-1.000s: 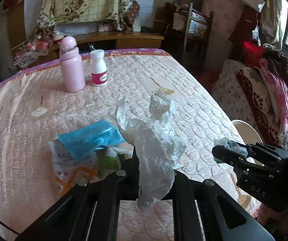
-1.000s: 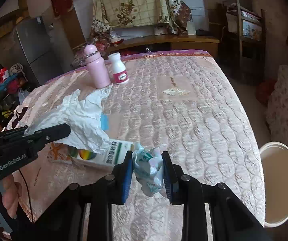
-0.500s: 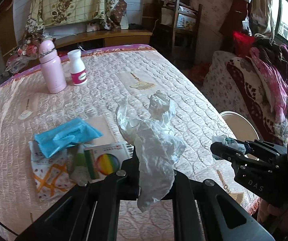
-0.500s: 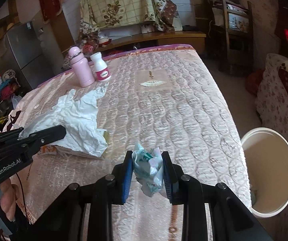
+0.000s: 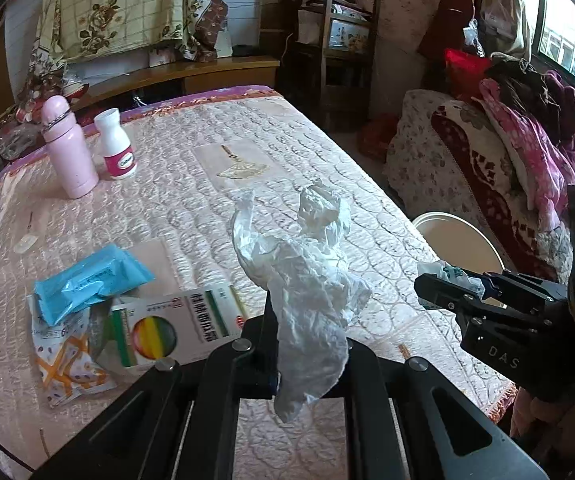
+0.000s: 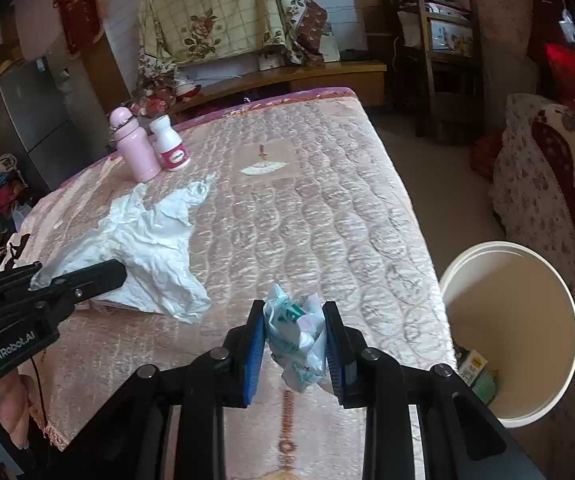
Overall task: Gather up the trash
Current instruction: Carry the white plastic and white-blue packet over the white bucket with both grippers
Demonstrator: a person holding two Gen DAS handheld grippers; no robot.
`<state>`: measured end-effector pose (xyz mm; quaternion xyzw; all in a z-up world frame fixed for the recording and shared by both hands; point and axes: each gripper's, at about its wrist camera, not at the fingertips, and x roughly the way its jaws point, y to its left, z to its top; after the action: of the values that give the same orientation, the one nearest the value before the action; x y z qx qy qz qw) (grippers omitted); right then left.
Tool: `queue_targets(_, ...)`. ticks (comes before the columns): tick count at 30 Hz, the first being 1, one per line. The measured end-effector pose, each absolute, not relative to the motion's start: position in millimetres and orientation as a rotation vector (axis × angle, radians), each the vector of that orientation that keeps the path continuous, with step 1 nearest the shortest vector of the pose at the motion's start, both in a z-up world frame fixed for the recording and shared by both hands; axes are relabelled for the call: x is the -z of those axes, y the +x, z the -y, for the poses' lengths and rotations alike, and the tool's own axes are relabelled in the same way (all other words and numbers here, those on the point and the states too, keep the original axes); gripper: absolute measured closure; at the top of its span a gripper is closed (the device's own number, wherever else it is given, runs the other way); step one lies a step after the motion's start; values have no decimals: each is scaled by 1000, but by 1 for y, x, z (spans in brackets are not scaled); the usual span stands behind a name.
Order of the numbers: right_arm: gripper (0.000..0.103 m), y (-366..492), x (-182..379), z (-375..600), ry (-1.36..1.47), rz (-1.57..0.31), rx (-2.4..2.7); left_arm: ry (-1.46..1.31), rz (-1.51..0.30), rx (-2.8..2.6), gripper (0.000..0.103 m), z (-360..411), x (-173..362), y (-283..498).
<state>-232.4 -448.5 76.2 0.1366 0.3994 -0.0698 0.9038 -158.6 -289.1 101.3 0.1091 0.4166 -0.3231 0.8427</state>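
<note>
My left gripper [image 5: 307, 340] is shut on a large crumpled white paper [image 5: 307, 276], which stands up from the jaws above the quilted table [image 5: 207, 200]. The same paper [image 6: 155, 240] and left gripper [image 6: 83, 280] show at the left of the right wrist view. My right gripper [image 6: 294, 346] is shut on a small crumpled white-and-green wrapper [image 6: 297, 340], near the table's right edge. That gripper [image 5: 451, 284] with the wrapper [image 5: 443, 270] also appears at the right of the left wrist view. A cream trash bin [image 6: 511, 336] stands on the floor just right of the table.
On the table lie a blue packet [image 5: 87, 280], a medicine box [image 5: 175, 320] and a patterned wrapper [image 5: 67, 360]. A pink bottle [image 5: 69, 148] and a white bottle [image 5: 115, 146] stand at the far left. A sofa piled with clothes [image 5: 507, 152] is at the right.
Both grippers have moved to the right along the table toward the bin, each keeping its trash. More of the bin's opening shows in the right wrist view.
</note>
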Motion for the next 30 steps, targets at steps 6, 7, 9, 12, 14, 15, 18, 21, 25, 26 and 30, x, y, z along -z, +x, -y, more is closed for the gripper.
queue_targets(6, 73, -239, -75, 463, 288, -827, 168, 245, -883, 703, 92, 305, -99, -163)
queue_targets(7, 73, -240, -76, 466, 289, -827, 173, 249, -884, 709, 92, 310, -99, -165)
queue_targets(9, 73, -243, -76, 472, 290, -824, 183, 251, -886, 717, 92, 316, -98, -167)
queue_targets(12, 73, -247, -77, 481, 288, -821, 200, 259, -887, 735, 92, 327, -96, -171)
queue_targets(14, 73, -251, -77, 488, 289, -819, 215, 265, -886, 746, 92, 335, -96, -174)
queue_targets(15, 73, -252, -77, 491, 291, -819, 221, 266, -885, 751, 92, 338, -96, -174)
queue_targets(18, 73, -257, -76, 504, 298, -822, 241, 271, -885, 768, 92, 350, -96, -178)
queue_targets(21, 73, -262, -75, 517, 299, -826, 261, 278, -887, 781, 92, 361, -94, -181)
queue_targets(25, 73, -268, -73, 531, 308, -827, 284, 287, -898, 798, 92, 376, -90, -184)
queue_targets(26, 73, -270, -72, 534, 312, -828, 289, 289, -901, 803, 92, 380, -89, -184)
queue_targets(30, 73, -275, -69, 548, 315, -829, 313, 298, -906, 821, 92, 395, -86, -188)
